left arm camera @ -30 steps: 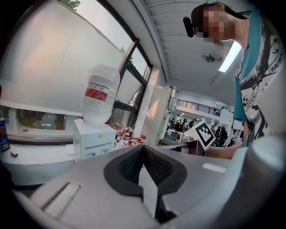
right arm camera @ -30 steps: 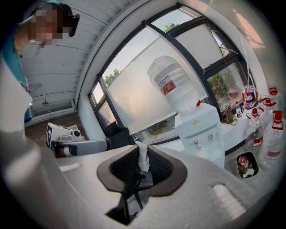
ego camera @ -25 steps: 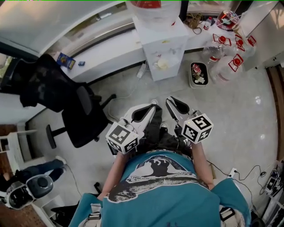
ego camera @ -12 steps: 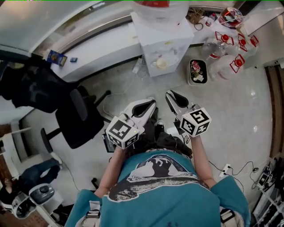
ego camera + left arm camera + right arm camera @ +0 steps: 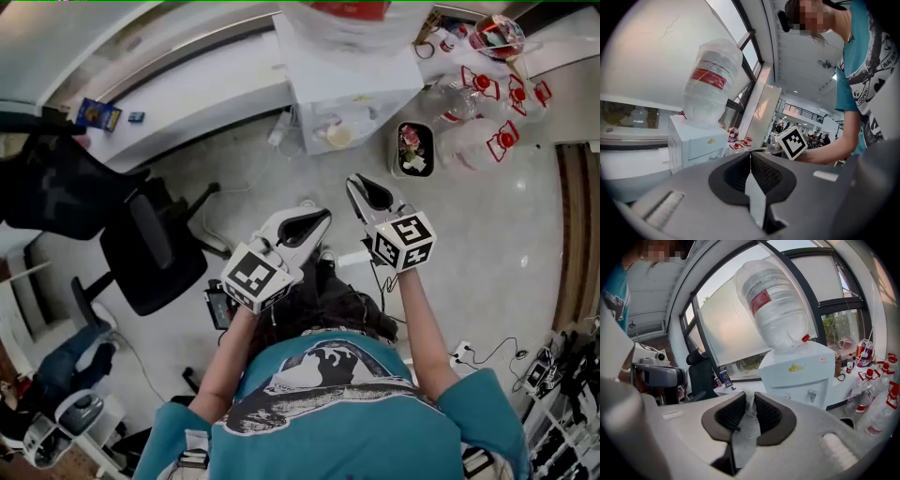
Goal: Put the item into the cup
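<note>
With my left gripper (image 5: 324,216) pressed together empty and right gripper (image 5: 353,181) pinching a thin pale item (image 5: 749,408), I hold firmly until I find the cup

The top edge cuts off the water bottle (image 5: 328,23), and the pale item (image 5: 749,405) in the right gripper view is unidentifiable.

Bright, even daylight enters through the windows (image 5: 736,329); the glossy floor (image 5: 506,244) carries faint glare. Fisheye distortion bends edges; gripper-view corners vignette black.
</note>
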`<state>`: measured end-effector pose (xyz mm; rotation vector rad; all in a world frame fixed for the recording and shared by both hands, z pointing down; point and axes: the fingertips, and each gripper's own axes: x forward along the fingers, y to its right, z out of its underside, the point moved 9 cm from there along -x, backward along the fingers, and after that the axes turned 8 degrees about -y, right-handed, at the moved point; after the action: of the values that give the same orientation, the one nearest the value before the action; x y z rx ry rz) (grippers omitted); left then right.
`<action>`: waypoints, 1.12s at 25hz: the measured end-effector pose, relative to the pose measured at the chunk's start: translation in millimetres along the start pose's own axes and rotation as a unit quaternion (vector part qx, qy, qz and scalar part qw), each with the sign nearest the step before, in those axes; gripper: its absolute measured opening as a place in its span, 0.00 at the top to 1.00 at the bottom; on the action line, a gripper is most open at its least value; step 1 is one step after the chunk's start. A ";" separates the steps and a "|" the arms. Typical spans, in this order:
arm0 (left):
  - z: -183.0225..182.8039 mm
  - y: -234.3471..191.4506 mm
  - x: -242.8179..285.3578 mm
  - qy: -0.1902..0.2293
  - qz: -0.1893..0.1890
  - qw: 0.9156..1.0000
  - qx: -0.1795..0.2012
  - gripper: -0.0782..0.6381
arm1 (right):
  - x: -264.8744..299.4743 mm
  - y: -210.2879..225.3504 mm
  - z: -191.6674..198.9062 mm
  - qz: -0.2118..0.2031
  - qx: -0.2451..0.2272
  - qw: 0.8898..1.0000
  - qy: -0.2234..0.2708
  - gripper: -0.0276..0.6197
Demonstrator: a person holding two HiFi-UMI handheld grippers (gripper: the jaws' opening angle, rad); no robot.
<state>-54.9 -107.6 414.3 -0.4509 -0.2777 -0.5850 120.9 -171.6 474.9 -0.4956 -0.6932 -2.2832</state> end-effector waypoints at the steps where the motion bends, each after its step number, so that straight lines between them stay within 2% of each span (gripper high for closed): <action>1: 2.4 -2.8 2.4 -0.003 0.001 1.000 -0.005 0.88 | 6.1 5.5 0.1 0.003 -0.005 1.000 -0.005 0.87; 6: 12.9 -22.2 9.3 -0.024 -0.011 1.000 -0.005 0.88 | 45.0 30.9 7.7 0.022 -0.029 0.999 -0.030 0.87; 12: 25.4 -48.2 14.1 -0.008 -0.009 0.999 -0.032 0.89 | 94.1 64.4 26.6 0.063 -0.048 0.995 -0.061 0.87; 16: 28.0 -60.8 23.0 -0.012 -0.016 1.000 -0.022 0.89 | 120.5 89.2 44.1 0.083 -0.041 0.992 -0.089 0.87; 22: 32.1 -70.9 44.3 -0.014 -0.008 1.000 -0.005 0.89 | 148.5 116.8 64.5 0.090 -0.042 0.987 -0.123 0.87; 28: 45.8 -76.6 56.4 -0.017 -0.005 1.000 -0.005 0.89 | 175.2 135.6 80.2 0.089 -0.053 0.984 -0.147 0.87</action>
<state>-60.3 -168.6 500.3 -0.4692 -0.3105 -0.5896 108.4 -295.8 674.7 -0.9213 -0.6424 -2.1071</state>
